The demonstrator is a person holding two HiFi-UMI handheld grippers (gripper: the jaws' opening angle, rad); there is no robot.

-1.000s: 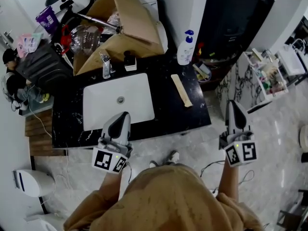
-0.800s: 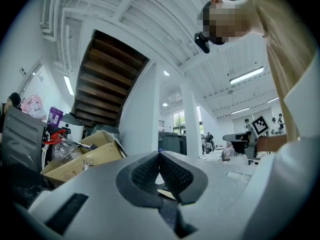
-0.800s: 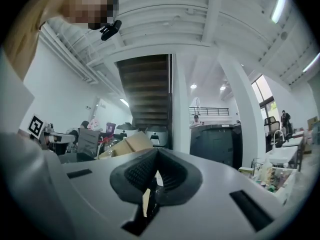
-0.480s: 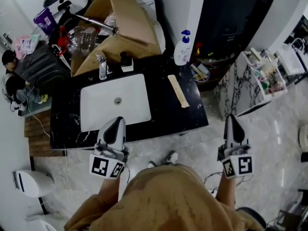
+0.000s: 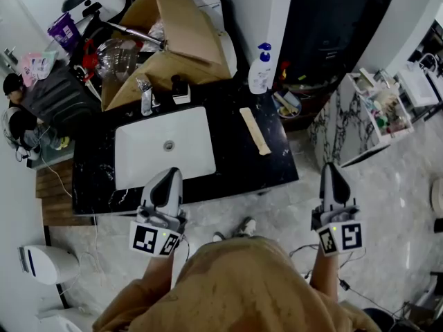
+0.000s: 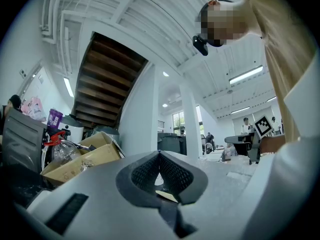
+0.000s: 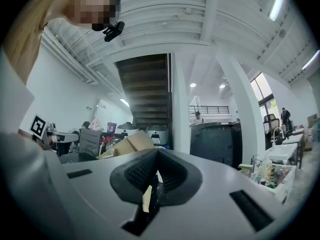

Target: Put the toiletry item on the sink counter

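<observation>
A long flat tan toiletry item (image 5: 254, 131) lies on the black sink counter (image 5: 243, 159), right of the white basin (image 5: 165, 146). A white pump bottle (image 5: 260, 69) stands at the counter's back right corner. In the head view my left gripper (image 5: 171, 173) hangs over the counter's front edge below the basin, shut with nothing in it. My right gripper (image 5: 330, 166) is over the marble floor to the right of the counter, also shut and holding nothing. In each gripper view the pads meet at the tip: left gripper (image 6: 159, 154), right gripper (image 7: 157, 151).
A faucet (image 5: 147, 95) and a small dark-topped dispenser (image 5: 181, 88) stand behind the basin. An open cardboard box (image 5: 176, 37) and clutter fill the back left. A stocked shelf rack (image 5: 387, 106) is at the right. A seated person (image 5: 17, 120) is at the far left.
Both grippers have drawn back a little toward me, the right one farther from the counter. The tan item has stayed on the counter.
</observation>
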